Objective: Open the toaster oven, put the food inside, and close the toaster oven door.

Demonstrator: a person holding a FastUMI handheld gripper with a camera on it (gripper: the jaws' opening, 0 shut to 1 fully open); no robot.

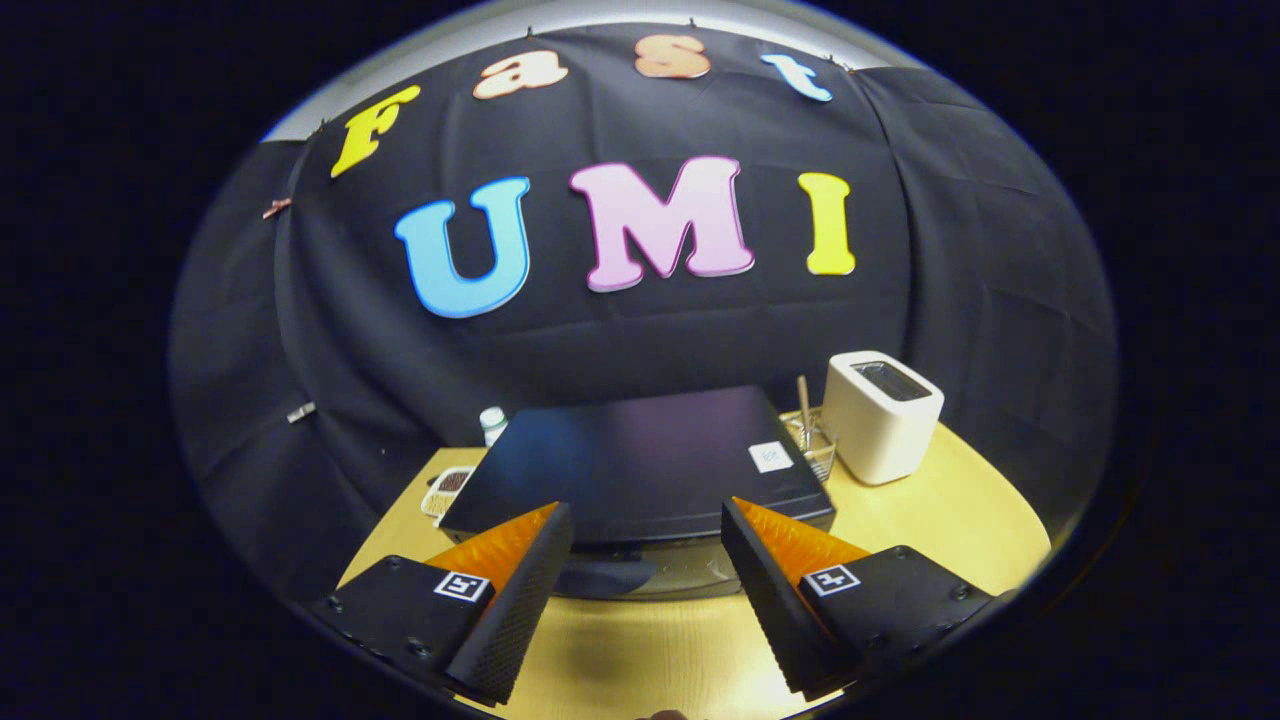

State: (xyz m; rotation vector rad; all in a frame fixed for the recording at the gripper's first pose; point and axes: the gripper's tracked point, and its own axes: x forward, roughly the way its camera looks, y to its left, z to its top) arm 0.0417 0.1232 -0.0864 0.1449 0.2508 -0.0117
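Observation:
A black toaster oven (640,460) stands on the wooden table (930,520), seen from above so its flat top with a small white sticker faces me. Its front with the door handle (610,572) shows just below the top edge, between and just ahead of my fingers. My gripper (648,520) hovers above the oven's front edge, open, with nothing between its fingers. Whether the door is open I cannot tell. No food item is clearly identifiable.
A white slot toaster (882,428) stands to the right of the oven. A clear glass holder with a wooden utensil (808,428) sits between them. Left of the oven are a small white bottle (492,424) and a shallow dish with dark contents (450,488).

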